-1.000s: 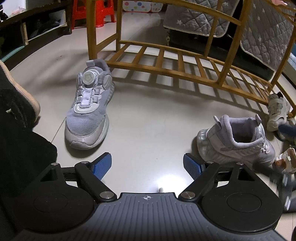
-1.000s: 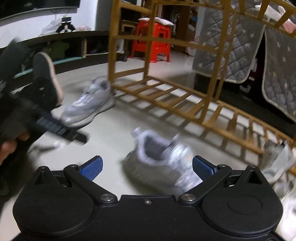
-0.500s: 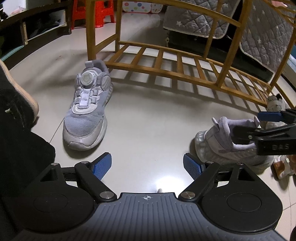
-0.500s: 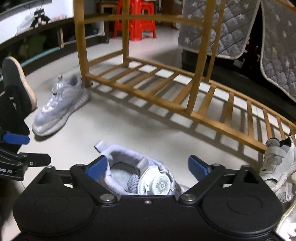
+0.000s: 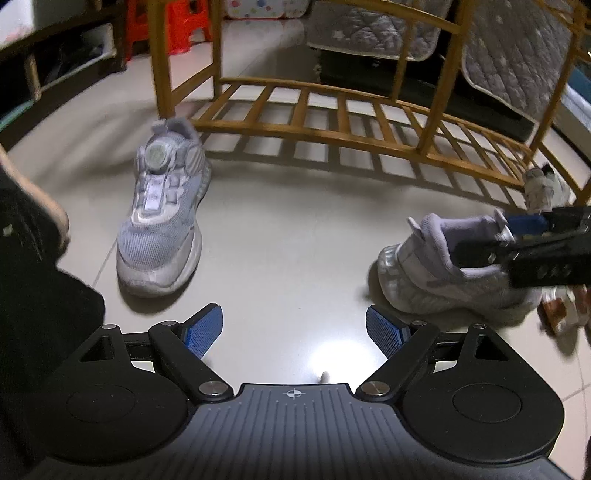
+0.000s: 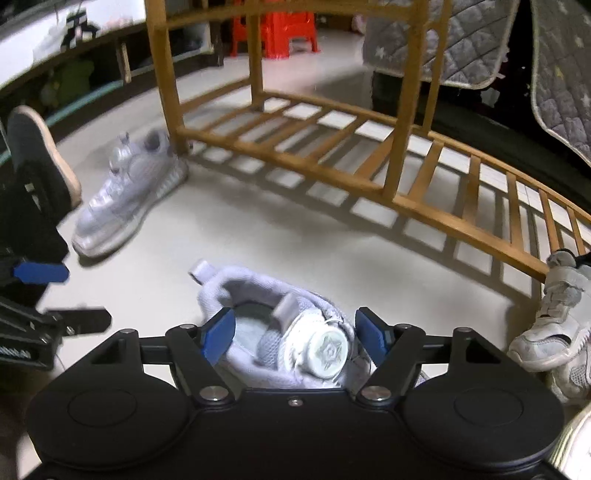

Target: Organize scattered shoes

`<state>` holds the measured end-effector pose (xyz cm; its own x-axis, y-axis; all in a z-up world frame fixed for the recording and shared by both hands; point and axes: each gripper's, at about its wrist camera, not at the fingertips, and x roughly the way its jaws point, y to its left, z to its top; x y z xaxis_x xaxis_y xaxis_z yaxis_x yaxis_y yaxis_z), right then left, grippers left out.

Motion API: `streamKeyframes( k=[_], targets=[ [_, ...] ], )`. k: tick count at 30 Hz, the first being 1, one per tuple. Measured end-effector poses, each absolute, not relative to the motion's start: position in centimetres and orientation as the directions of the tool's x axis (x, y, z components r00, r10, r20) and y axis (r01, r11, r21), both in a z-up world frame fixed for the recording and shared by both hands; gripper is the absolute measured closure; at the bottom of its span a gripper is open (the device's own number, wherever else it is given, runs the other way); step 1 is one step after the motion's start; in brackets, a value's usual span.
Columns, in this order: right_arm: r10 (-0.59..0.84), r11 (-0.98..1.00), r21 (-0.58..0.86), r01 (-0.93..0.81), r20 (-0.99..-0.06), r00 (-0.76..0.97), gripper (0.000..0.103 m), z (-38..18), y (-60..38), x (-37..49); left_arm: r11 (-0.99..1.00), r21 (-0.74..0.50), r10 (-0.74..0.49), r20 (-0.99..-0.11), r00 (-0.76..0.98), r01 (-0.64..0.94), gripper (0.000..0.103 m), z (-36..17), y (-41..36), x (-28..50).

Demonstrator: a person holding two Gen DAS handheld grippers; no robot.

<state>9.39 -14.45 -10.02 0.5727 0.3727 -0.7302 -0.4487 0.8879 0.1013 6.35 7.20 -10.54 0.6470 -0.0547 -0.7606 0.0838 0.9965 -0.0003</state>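
Your right gripper (image 6: 295,334), spread wide, straddles the near grey sneaker's (image 6: 295,332) collar, its toe pointing back toward you.

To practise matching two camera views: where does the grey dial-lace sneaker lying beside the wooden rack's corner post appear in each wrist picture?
Left wrist: grey sneaker left of centre, toe toward the camera.
Right wrist: grey sneaker at upper left, blurred.
Shared landmark: the wooden rack just behind its heel.

Glossy pale tiled floor (image 5: 295,236), red plastic stool (image 6: 275,33) at rear, 2 grey star-quilted blankets (image 5: 373,27) hanging over upper rails, dark low shelving unit (image 5: 55,62) along left wall, patterned box (image 5: 266,7) behind.
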Motion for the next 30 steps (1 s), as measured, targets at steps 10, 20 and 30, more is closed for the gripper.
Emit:
streamKeyframes(
  k=[10,20,30],
  targets=[
    [0.385,0.907,0.086,-0.413,-0.57,0.726,0.0,-7.1,-16.7,5.8,0.984,0.068,-0.071,-0.699,0.711,0.165,0.017,-4.6,5.3,8.0],
    [0.371,0.899,0.046,-0.435,-0.609,0.702,0.0,-9.2,-16.7,6.4,0.992,0.027,-0.068,-0.725,0.685,0.127,0.015,-8.2,4.8,7.7],
    [0.325,0.86,-0.056,-0.507,-0.707,0.628,0.001,-11.7,-15.6,7.7,0.994,0.019,-0.056,-0.758,0.65,0.108,0.015,-10.4,5.9,7.6]
  ],
)
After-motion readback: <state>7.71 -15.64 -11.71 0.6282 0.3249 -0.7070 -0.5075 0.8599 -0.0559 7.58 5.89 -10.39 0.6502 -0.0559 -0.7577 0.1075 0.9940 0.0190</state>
